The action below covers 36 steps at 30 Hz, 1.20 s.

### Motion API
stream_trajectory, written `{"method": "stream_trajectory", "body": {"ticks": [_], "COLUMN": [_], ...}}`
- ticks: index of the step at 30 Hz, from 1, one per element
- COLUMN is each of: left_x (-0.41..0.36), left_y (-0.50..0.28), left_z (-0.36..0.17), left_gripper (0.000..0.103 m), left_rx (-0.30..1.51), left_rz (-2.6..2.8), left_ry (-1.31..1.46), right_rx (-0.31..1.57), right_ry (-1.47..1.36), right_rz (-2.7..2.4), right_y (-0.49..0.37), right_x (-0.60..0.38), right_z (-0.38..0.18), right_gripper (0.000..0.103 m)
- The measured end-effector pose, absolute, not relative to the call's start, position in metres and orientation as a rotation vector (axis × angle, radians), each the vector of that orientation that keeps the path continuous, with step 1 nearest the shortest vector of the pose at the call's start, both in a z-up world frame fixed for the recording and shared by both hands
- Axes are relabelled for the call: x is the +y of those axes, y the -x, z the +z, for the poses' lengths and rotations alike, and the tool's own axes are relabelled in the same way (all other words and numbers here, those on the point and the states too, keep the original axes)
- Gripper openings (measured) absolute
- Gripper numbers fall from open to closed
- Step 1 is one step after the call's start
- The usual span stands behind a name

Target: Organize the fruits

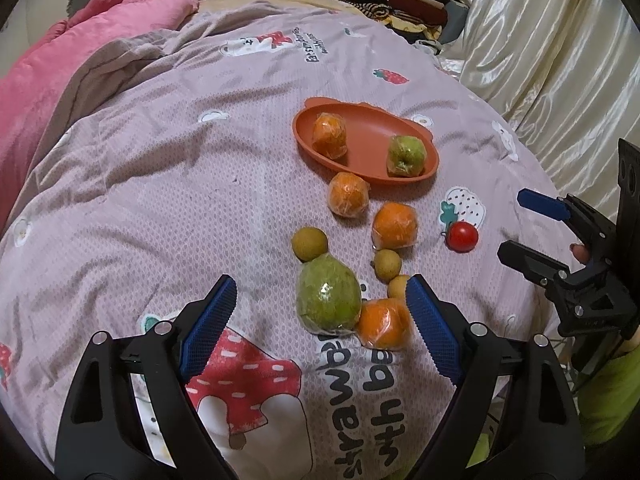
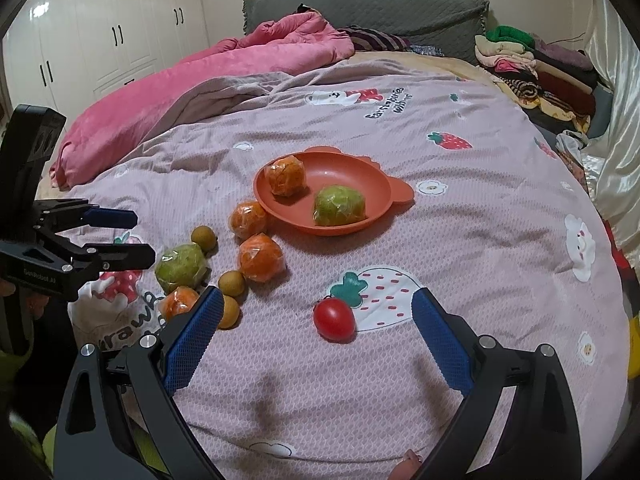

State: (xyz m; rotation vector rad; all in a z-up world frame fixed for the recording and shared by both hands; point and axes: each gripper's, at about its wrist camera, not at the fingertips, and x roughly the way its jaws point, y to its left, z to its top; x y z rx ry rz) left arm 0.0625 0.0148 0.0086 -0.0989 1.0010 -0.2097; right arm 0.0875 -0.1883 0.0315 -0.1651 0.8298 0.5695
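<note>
Film-wrapped oranges (image 1: 329, 136) on smooth orange plate (image 1: 372, 128), glossy round tomato (image 2: 334, 319), both grippers' ribbed fingers (image 1: 430, 320) spread.

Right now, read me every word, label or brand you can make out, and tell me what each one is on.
"SenRobot.AI": on the side of the left gripper, small and faint.
"with" and "strawb...": printed on the bedspread, seen upside down near the left gripper, partly cut off.
Farther print on the bedspread beside the bear picture: too distorted to read surely.
Fruit wrappers: no readable text.
</note>
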Motion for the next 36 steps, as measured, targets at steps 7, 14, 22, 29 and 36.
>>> {"method": "stream_trajectory", "body": {"ticks": [7, 14, 22, 29, 36], "left_x": [0.016, 0.016, 0.012, 0.011, 0.013], "left_y": [-0.057, -0.059, -0.075, -0.084, -0.086], "left_z": [0.002, -0.005, -0.019, -0.032, -0.035], "left_gripper": [0.080, 0.080, 0.076, 0.065, 0.056], "left_rx": [1.016, 1.033, 1.077, 1.126, 1.135], "left_rz": [-0.212, -0.227, -0.265, -0.286, -0.300], "left_ry": [0.107, 0.120, 0.175, 0.226, 0.258], "right_rx": [0.834, 0.847, 0.869, 0.906, 0.905], "right_ry": [0.167, 0.164, 0.165, 0.173, 0.219], "right_rz": [0.568, 0.566, 0.561, 0.555, 0.572], "right_y": [-0.086, -0.087, -0.092, -0.099, -0.103], "right_x": [-0.189, -0.191, -0.192, -0.194, -0.188], "right_z": [0.029, 0.023, 0.010, -0.009, -0.019], "right_gripper": [0.095, 0.095, 0.095, 0.092, 0.063]}}
